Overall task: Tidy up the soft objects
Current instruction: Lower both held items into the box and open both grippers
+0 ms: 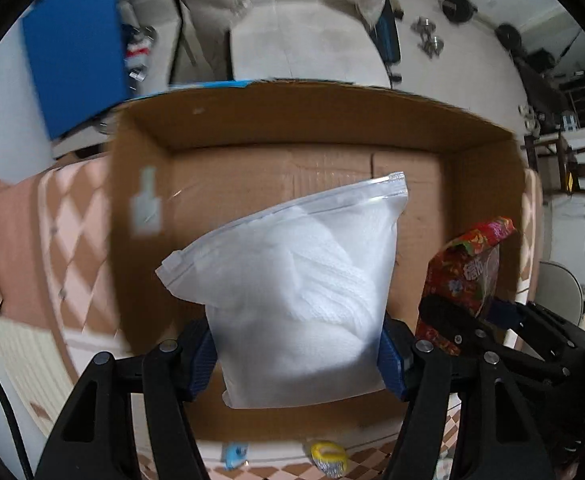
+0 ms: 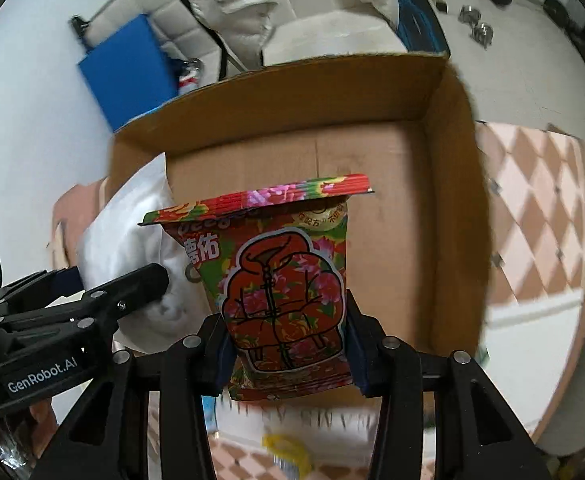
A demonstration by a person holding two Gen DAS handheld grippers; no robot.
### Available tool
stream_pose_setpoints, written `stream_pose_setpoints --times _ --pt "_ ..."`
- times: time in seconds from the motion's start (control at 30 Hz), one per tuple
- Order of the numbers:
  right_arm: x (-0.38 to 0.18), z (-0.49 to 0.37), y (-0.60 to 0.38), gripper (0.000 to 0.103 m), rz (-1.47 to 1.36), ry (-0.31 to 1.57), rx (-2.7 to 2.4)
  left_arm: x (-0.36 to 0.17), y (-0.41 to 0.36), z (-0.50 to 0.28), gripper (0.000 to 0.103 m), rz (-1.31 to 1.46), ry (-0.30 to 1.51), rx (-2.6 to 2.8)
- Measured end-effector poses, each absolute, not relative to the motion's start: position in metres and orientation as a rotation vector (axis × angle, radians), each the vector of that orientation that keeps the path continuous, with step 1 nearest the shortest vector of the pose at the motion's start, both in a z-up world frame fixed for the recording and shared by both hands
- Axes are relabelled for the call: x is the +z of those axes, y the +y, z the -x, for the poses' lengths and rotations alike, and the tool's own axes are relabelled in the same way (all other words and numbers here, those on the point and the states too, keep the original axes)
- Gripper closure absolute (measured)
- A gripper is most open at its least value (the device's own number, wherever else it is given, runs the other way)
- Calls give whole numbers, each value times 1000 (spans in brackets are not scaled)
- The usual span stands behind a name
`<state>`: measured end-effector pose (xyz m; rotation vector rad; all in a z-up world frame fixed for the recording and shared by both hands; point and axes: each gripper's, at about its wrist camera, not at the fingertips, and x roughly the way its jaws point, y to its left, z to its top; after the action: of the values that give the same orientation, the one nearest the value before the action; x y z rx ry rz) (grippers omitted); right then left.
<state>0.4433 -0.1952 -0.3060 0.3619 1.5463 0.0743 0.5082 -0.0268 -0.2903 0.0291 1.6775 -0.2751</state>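
Motion blurs the room's clutter and the small items at the frames' bottom edge. The left gripper point(image 1: 298, 354) clamps a frosted zip bag point(image 1: 292, 292), the right gripper point(image 2: 288, 354) a floral packet point(image 2: 282, 280), both above an open cardboard box point(image 1: 488, 168) on a checkered cloth point(image 2: 540, 208).

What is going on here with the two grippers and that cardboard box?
A person is working two hand-held grippers over an open cardboard box. The left gripper is clamped on a frosted zip bag with white soft material inside. The right gripper is clamped on a red flowered packet. Both are held above the box, whose floor looks bare where visible, so neither item is packed yet. A few small items lie on the checked cloth beside the box.
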Motion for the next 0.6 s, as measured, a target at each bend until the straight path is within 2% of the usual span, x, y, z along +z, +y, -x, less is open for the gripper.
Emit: stream_pose_setpoints --times 0.23,0.53,0.6 --pt "-387 -496 -201 55 -327 1647 51 -347 -45 -547 39 -95 1757 -297" --pt "-400 -507 -193 54 -286 1675 75 -354 -58 -560 35 -142 1774 -314" --pt "-394 -506 -187 47 -280 1683 90 -351 -61 -559 34 -156 1781 -301"
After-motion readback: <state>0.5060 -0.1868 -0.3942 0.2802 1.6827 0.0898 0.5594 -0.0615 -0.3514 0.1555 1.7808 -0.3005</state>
